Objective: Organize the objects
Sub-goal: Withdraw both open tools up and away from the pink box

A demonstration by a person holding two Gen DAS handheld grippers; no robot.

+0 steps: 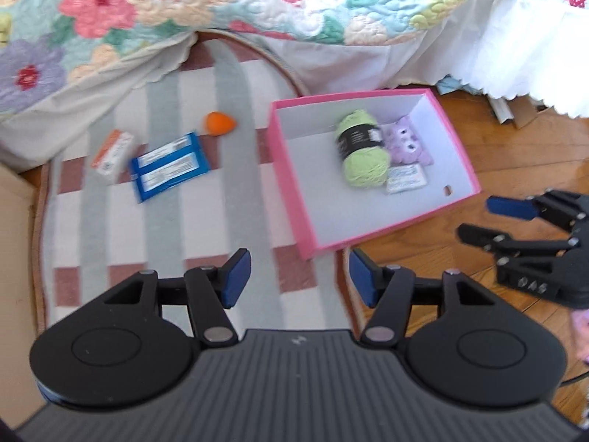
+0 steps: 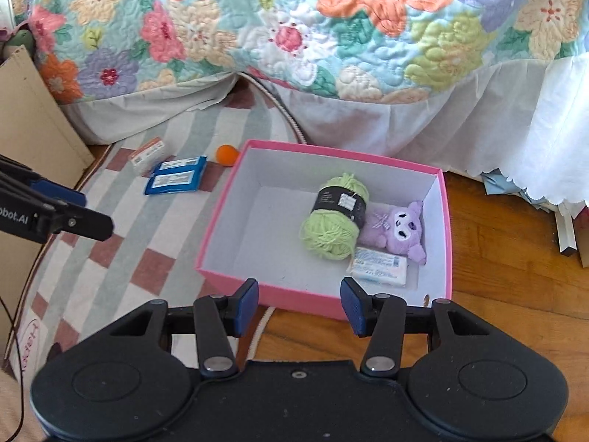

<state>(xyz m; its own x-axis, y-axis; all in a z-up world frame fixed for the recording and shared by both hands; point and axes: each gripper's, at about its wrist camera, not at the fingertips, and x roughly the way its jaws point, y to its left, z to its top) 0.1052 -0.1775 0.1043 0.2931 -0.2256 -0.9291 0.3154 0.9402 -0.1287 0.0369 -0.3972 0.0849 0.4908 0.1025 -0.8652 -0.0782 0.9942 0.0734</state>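
A pink box (image 1: 316, 191) (image 2: 265, 243) with a white inside sits half on the rug, half on the wood floor. It holds a green yarn skein (image 1: 362, 147) (image 2: 333, 219), a purple plush (image 1: 406, 141) (image 2: 399, 226) and a white tissue pack (image 1: 406, 178) (image 2: 379, 266). On the rug to its left lie a blue packet (image 1: 169, 165) (image 2: 176, 178), an orange-and-white carton (image 1: 112, 151) (image 2: 148, 154) and an orange ball (image 1: 219, 122) (image 2: 226, 154). My left gripper (image 1: 300, 276) (image 2: 79, 210) hangs open over the rug beside the box's near corner. My right gripper (image 2: 299, 305) (image 1: 489, 221) is open above the box's near wall, with nothing between its pads.
A bed with a floral quilt (image 2: 294, 29) and a white skirt (image 2: 533, 125) runs along the far side. Cardboard (image 2: 33, 118) (image 1: 14, 258) leans at the left. Papers and scraps (image 2: 567, 228) lie under the bed skirt at the right, on wood floor (image 2: 508, 276).
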